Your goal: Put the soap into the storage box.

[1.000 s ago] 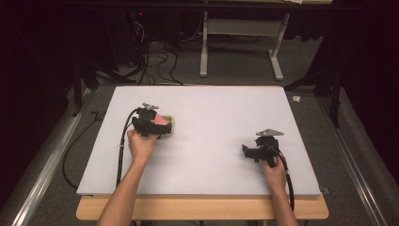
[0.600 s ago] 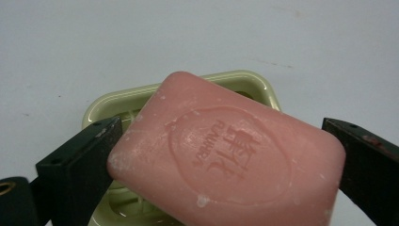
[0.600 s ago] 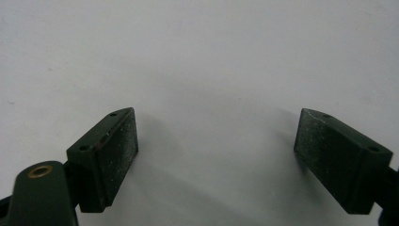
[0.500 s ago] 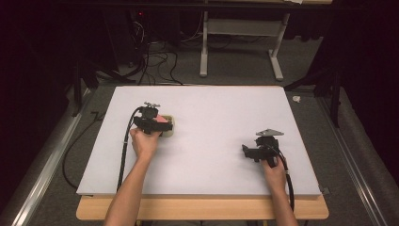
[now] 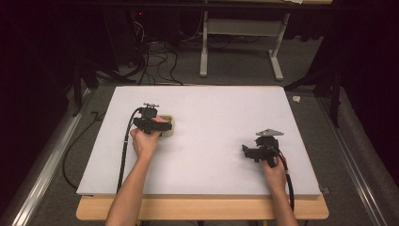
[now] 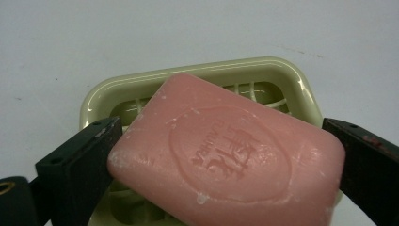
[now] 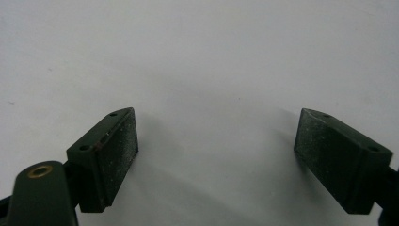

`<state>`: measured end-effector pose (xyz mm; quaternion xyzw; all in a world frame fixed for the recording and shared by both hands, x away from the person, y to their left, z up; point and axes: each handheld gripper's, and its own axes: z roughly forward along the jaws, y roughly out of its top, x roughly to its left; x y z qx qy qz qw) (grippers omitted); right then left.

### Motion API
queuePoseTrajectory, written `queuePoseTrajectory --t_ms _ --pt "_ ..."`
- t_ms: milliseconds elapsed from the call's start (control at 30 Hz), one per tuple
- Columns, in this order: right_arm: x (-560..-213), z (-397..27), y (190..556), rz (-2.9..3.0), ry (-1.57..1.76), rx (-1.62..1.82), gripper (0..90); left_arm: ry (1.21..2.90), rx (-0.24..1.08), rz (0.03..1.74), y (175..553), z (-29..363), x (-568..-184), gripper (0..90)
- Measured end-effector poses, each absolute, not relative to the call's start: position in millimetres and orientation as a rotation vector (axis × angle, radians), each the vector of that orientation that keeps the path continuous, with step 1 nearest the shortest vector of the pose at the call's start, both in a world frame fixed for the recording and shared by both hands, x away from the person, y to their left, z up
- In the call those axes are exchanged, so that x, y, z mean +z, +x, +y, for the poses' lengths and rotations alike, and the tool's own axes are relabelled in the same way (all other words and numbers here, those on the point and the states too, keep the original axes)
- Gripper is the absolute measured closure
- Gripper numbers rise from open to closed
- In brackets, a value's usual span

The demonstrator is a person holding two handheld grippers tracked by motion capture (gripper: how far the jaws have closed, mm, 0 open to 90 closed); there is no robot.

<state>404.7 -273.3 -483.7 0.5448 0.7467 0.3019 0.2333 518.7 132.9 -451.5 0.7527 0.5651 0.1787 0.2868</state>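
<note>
A pink bar of soap [image 6: 226, 153] is being held between the two black jaws of the left gripper [image 6: 226, 165], one jaw pressed against each short end. The bar is being kept tilted over a pale green soap dish [image 6: 291, 82], whose ribbed floor is being glimpsed behind it; whether the bar is touching the dish cannot be told. In the high view, the left gripper [image 5: 160, 125] and the soap dish [image 5: 170, 126] are being seen at the left of the white table top [image 5: 216, 117], with the left hand [image 5: 143, 143] wrapped around the gripper.

The jaws of the right gripper [image 7: 216, 155] are being held wide apart above bare table, with nothing between them. The right gripper [image 5: 245, 150] is being held by the right hand [image 5: 274, 169] well apart, at the right.
</note>
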Motion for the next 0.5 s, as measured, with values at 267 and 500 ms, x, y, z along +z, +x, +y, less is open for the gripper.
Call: queuePoseTrajectory --t_ms 267,500 --pt "-483.7 -273.3 404.6 2.051 1.495 0.828 14.6 2.011 0.490 1.518 519.8 133.9 -453.3 2.8" --pt "-483.7 -273.3 404.7 2.051 1.497 0.829 14.6 1.988 0.510 1.481 517.9 135.5 -449.0 2.3"
